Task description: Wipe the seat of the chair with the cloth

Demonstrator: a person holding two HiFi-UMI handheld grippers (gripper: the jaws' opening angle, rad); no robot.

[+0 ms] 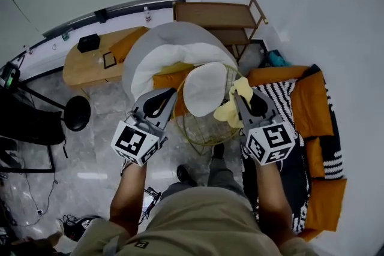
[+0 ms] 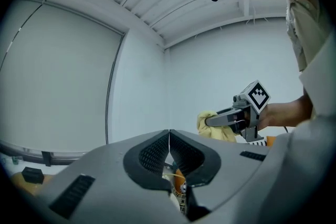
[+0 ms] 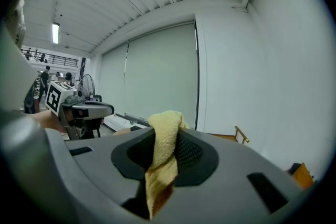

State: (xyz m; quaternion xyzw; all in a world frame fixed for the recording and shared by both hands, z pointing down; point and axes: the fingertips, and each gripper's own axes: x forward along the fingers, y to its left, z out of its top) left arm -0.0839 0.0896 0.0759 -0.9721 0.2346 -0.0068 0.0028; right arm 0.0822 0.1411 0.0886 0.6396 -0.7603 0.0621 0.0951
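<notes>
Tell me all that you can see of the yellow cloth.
The cloth is pale yellow, with a looped, towel-like weave, and crumpled. The right gripper has its jaws shut on it: a bunch stands out past the tips, a tail hangs below. It is held beside the chair's white seat; contact cannot be told.

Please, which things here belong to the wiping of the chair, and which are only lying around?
Job: yellow cloth, right gripper holding it, white chair seat.
Lying about: wooden table, black stool, wooden shelf, orange cushions.
</notes>
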